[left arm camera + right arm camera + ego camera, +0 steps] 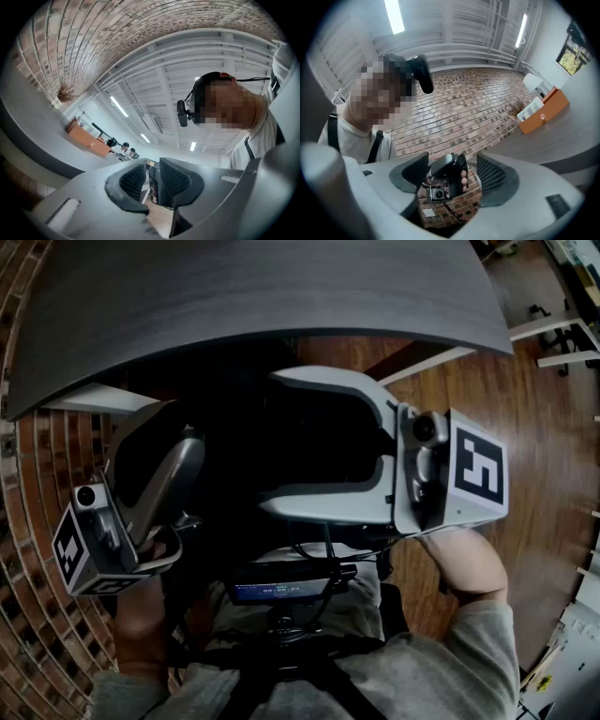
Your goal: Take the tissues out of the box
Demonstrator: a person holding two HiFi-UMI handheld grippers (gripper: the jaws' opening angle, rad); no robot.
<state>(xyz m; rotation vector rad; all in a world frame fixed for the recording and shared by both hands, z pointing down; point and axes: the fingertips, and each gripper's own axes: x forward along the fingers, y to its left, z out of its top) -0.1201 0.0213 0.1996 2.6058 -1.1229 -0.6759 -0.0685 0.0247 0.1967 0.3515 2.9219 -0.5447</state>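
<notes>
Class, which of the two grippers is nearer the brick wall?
Left. The left gripper is on the person's left, on the side of the brick wall. The right gripper is held on the other side of the body, over the wooden floor, farther from the wall.

No word or number can be read anywhere; the small lit screen low in the head view shows pale characters too blurred to make out; the white cards at the orange box bear print too small to tell; the right cube and left cube carry only black-and-white square patterns.
</notes>
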